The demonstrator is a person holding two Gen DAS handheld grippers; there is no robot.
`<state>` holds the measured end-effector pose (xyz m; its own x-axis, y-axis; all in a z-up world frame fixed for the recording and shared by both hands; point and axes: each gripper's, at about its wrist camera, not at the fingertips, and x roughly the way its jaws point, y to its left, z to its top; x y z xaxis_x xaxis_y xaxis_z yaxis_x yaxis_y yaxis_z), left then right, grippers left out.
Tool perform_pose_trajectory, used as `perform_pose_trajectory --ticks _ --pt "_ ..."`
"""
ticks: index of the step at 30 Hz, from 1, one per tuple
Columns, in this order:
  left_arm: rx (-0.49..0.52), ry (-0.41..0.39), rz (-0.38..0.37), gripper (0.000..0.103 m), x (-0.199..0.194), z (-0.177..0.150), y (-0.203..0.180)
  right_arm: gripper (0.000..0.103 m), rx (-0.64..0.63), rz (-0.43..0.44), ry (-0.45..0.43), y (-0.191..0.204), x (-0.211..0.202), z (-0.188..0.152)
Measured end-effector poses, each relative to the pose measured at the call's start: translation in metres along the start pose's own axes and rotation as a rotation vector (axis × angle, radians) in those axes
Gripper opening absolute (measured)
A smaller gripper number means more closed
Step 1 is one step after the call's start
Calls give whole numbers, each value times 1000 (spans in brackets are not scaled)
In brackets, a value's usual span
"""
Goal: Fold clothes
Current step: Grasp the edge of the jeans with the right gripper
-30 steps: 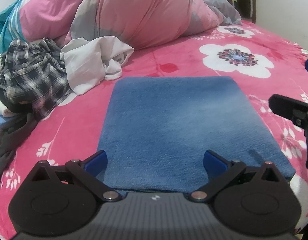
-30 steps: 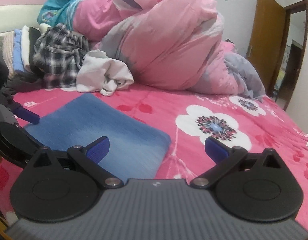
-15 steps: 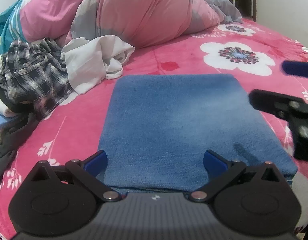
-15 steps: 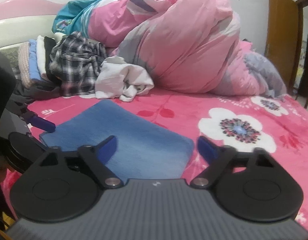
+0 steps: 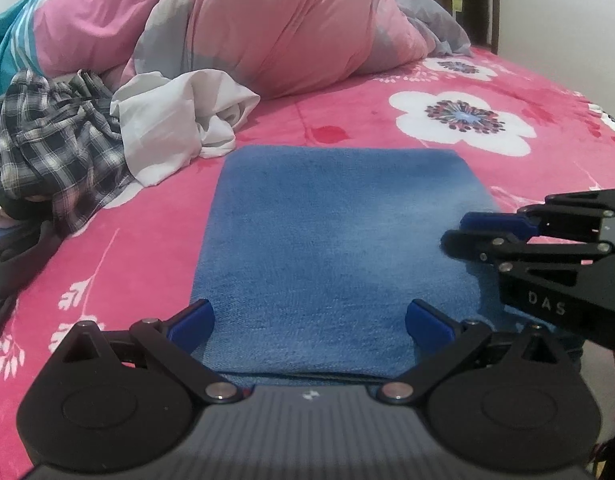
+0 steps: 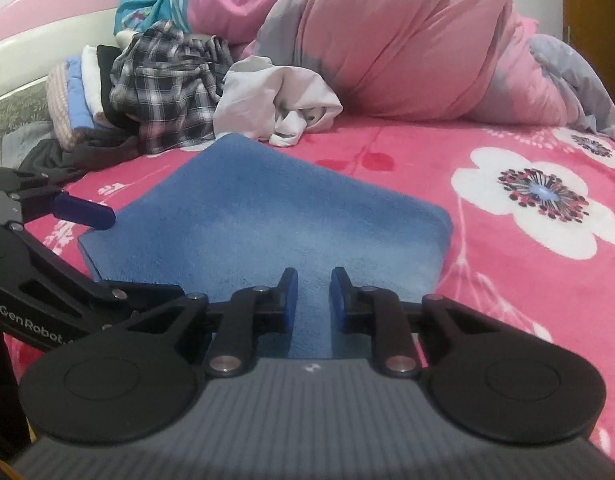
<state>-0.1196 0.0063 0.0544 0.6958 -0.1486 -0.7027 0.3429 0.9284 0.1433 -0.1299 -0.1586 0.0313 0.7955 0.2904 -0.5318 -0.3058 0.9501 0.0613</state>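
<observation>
- The left gripper is held with its two blue-tipped fingers spread wide, nothing between them, just above the near edge of one folded blue towel
- The right gripper is seen with its two fingers drawn nearly together, a narrow gap left between the pads; nothing is seen pinched, and the towel lies just beyond and below the tips
- In the left wrist view the right gripper is seen from the side at the towel's right edge, its fingers nearly closed; whether cloth is touched cannot be told
- In the right wrist view one blue finger of the left gripper is seen at the towel's left corner
- The towel is laid flat as a rectangle near the front of one pink flowered bed cover
- Beyond the towel's far left corner, one crumpled white garment is found, close to the towel
- Left of the white garment, one crumpled plaid shirt is heaped, touching it
- Further left, a stack of folded clothes is seen; a count cannot be given
- At the far side, one bundled pink and grey duvet is piled
</observation>
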Motion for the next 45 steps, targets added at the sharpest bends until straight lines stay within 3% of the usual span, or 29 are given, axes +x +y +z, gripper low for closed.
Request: perform_pose_trajectory --ticks 3,8,11,17,25,31,36,40,42,44,45 --pt "-2 -23 -13 103 -7 0 2 17 4 9 -2 -1 0 -1" --pt "-53 -165 -90 103 -31 3 21 17 28 28 -6 -4 -1 -4" --pt "-104 -204 -94 103 -35 7 35 17 41 37 -8 -6 -1 -6" --pt "-157 -180 -85 101 -29 13 49 17 48 34 -3 -10 3 -2" --pt "-13 -72 40 87 -8 22 20 19 92 41 -10 -17 -2 10" --pt "-40 -4 10 86 6 14 21 18 137 38 18 -32 8 23" --pt "-29 -9 1 86 6 11 21 15 350 65 19 -68 3 18" --pt "-34 -9 -6 87 7 11 23 19 529 87 17 -98 -4 13" --pt "-33 -8 -6 87 8 11 23 27 618 99 16 -113 -7 11" --pt "-32 -7 -8 87 8 12 23 43 714 131 63 -123 -7 0" --pt "-32 -7 -9 87 8 12 23 44 764 157 96 -128 -6 -8"
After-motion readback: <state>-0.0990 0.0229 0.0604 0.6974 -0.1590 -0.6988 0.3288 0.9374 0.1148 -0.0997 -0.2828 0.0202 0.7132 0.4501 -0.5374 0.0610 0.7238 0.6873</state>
